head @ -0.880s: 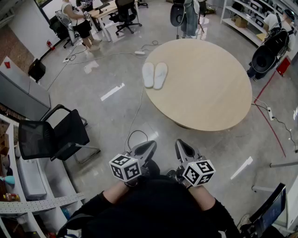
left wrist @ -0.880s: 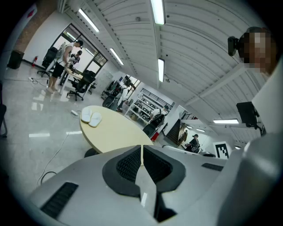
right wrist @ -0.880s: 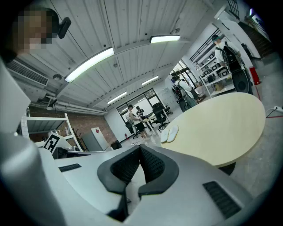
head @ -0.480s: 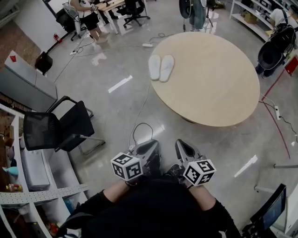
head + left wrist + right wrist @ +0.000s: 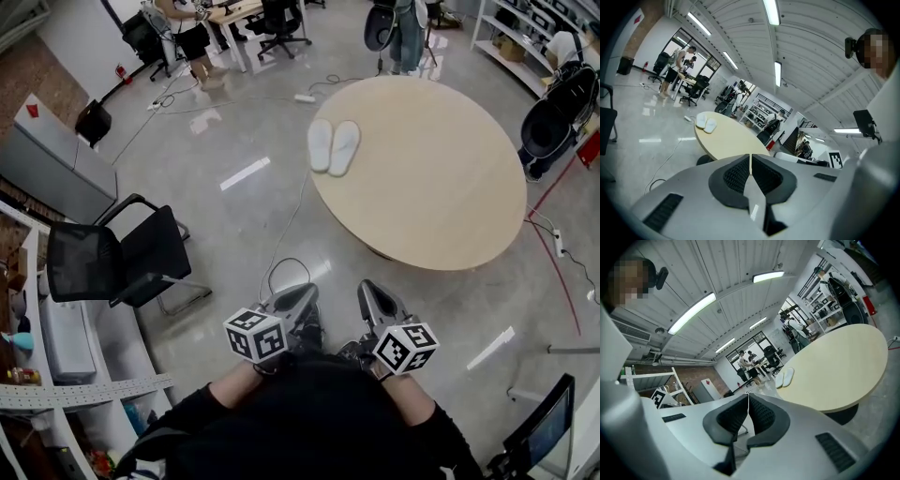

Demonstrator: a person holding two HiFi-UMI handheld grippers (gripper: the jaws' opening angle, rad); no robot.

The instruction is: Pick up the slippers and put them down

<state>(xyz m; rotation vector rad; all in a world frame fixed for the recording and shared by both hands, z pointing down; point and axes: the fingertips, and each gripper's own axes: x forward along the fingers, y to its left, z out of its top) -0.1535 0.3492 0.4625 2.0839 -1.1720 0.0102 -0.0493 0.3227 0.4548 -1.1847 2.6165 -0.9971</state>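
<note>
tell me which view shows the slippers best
The head view: it looks down on both slippers, side by side near the table's edge, with nothing in front. The left gripper view and the right gripper view each show them only small and at a low angle, far off on the table.

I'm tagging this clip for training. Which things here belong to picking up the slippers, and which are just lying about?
Part of the job:
- slippers, side by side near the edge of the round table
- left gripper and right gripper, both shut and empty, well short of the table

Just lying about:
- black chair
- grey cabinet
- power strip on the floor
</note>
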